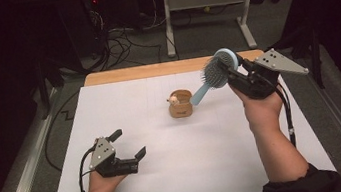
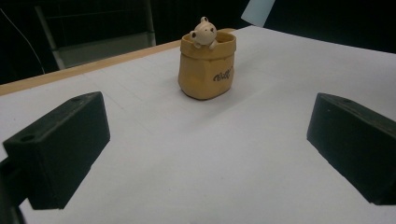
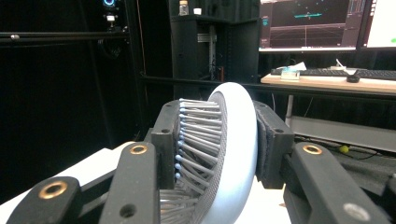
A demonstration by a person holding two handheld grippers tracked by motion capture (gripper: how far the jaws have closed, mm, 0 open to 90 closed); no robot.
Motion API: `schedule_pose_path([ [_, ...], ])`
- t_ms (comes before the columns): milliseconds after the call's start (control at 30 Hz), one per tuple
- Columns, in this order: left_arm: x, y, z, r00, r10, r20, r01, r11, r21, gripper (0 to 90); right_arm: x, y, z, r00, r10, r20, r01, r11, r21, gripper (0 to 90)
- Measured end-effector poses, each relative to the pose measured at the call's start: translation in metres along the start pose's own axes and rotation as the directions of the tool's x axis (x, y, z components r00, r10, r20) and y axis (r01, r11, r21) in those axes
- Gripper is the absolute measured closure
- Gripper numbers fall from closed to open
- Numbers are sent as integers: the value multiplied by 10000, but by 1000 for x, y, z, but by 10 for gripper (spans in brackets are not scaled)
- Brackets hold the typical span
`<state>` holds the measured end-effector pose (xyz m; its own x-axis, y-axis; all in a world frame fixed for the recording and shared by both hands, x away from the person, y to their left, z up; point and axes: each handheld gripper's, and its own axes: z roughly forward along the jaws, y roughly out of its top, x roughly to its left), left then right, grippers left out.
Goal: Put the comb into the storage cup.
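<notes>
A light blue hairbrush (image 1: pixel 214 72) with grey bristles is lifted above the table's far right, its handle slanting down toward a small tan bag-shaped pot (image 1: pixel 181 104) with a little bear figure peeking out. My right gripper (image 1: pixel 231 70) is shut on the brush head; up close the jaws press the bristle side and the back of the hairbrush (image 3: pixel 233 154). My left gripper (image 1: pixel 128 143) rests near the front left, open and holding nothing. In the left gripper view the pot (image 2: pixel 207 65) stands ahead between the wide-apart fingers (image 2: pixel 58 147).
A white sheet (image 1: pixel 178 165) covers most of the wooden table (image 1: pixel 155 70). Beyond the far edge are a desk frame (image 1: pixel 205 0) and cables on the floor. A desk with a keyboard (image 3: pixel 327 72) and monitors stands behind the brush.
</notes>
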<state>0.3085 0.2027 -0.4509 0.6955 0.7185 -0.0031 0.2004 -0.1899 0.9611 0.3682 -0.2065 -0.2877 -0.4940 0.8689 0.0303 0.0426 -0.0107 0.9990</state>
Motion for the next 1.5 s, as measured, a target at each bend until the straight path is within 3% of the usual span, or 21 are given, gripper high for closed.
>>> schedule_pose_path([
  [600,2,0,0,10000,-20,8,20,9999,-110,0,6,-1,34,10000,50,-51,-50,9999,93,604],
  [1500,2,0,-1,10000,-56,64,57,9999,-153,0,7,-24,73,9997,200,127,-208,9977,644,603],
])
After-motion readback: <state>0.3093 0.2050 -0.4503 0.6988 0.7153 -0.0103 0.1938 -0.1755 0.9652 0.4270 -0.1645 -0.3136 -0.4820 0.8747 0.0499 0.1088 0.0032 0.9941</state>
